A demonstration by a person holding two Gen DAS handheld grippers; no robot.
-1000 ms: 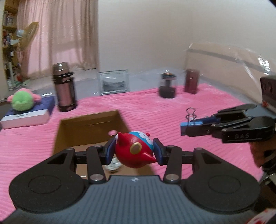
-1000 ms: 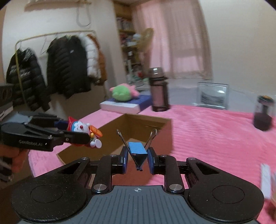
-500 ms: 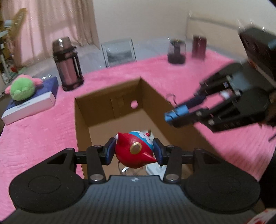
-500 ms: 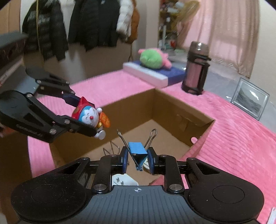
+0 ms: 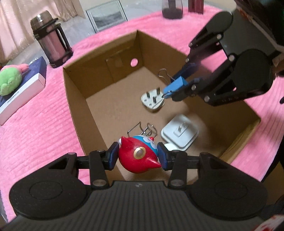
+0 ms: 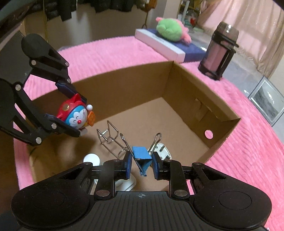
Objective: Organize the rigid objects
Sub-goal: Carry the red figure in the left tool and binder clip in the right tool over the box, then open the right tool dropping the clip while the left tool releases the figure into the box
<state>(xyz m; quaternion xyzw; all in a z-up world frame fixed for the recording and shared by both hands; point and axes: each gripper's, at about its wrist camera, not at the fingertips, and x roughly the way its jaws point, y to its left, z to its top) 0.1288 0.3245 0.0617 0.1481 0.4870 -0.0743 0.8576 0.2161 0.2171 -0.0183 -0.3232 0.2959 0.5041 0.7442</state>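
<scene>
My left gripper is shut on a red and blue Doraemon figure and holds it over the near left part of an open cardboard box. In the right wrist view the figure hangs above the box's left wall. My right gripper holds a blue binder clip above the box; its pads look slightly parted around the clip. In the left wrist view the clip hangs over the box floor.
On the box floor lie a three-pin plug, a white charger and a wire clip. A pink flask, a plush on a flat box, a picture frame and a dark jar stand on the pink blanket.
Both grippers have moved forward and tilted down over the box, so its floor and contents now show. The right gripper's pads seem to have parted a little around the clip.
</scene>
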